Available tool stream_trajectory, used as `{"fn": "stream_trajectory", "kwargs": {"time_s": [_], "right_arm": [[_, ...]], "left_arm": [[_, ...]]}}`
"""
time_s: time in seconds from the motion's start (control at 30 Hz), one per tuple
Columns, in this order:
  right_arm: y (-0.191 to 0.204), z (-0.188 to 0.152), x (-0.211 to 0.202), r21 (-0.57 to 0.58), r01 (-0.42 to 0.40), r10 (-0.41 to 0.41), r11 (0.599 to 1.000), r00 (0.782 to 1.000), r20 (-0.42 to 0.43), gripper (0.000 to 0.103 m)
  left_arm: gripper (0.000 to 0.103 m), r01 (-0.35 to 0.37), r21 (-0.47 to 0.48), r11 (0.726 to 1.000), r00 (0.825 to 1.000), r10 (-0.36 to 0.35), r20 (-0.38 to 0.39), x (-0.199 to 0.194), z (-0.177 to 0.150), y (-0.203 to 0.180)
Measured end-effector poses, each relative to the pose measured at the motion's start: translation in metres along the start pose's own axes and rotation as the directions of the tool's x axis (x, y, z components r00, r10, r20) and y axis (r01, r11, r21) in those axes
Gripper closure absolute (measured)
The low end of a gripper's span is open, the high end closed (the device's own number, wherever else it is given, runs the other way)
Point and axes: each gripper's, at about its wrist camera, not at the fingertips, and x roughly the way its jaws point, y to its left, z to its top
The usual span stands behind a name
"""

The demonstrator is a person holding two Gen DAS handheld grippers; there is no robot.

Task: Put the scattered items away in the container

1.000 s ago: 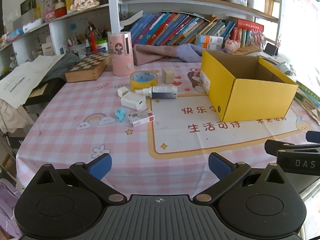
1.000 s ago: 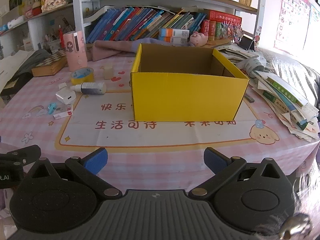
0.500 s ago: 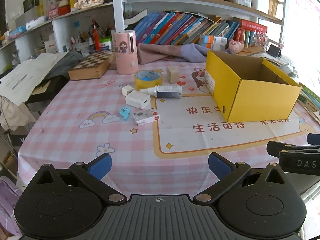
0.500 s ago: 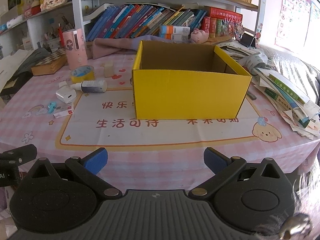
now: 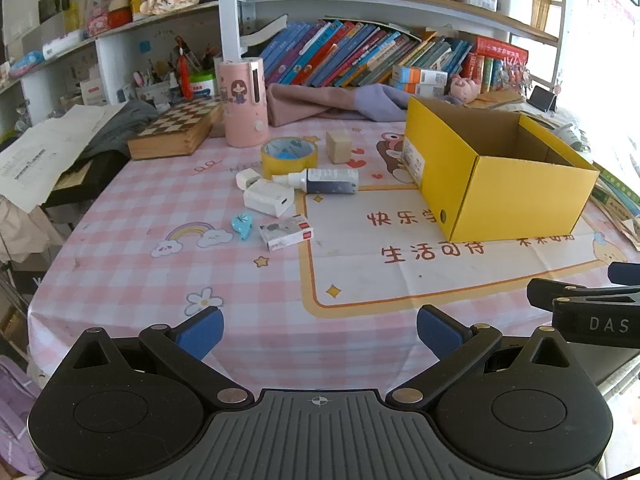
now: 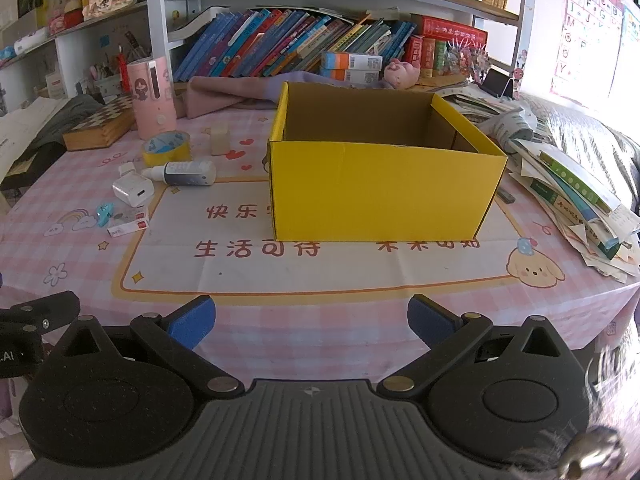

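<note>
An open yellow cardboard box (image 5: 516,196) (image 6: 384,192) stands on the pink checked tablecloth. Left of it lie scattered items: a yellow tape roll (image 5: 289,155), a wooden cube (image 5: 338,147), a small bottle (image 5: 320,181) on its side, a white charger (image 5: 268,197), a small white plug (image 5: 248,178), a blue clip (image 5: 242,225) and a small white-and-red box (image 5: 286,233). My left gripper (image 5: 320,330) is open and empty over the table's front edge. My right gripper (image 6: 311,320) is open and empty in front of the box.
A pink cylinder holder (image 5: 244,102) and a wooden chessboard box (image 5: 176,130) stand at the back left. Folded cloth (image 5: 328,104) lies before the bookshelf. Stacked books and papers (image 6: 576,192) lie right of the box. The right gripper's body (image 5: 592,312) shows at the left view's right edge.
Both grippers have drawn slightly back or up from the table; the items and box look a little farther. Nothing on the table has moved.
</note>
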Motion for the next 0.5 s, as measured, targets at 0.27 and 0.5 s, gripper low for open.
{"fn": "stream_trajectory", "kwargs": {"time_s": [0.27, 0.5], "right_arm": [[0.0041, 0.0015, 0.002, -0.007, -0.005, 0.005, 1.0, 1.0, -0.002, 0.0], [0.0083, 0.0045, 0.0043, -0.019, -0.027, 0.027, 0.999, 1.0, -0.007, 0.0]], "left_arm": [[0.0, -0.006, -0.018, 1.0, 1.0, 0.006, 0.002, 0.0044, 0.0021, 0.0054], [0.0, 0.014, -0.013, 1.0, 1.0, -0.014, 0.005, 0.005, 0.0022, 0.0069]]}}
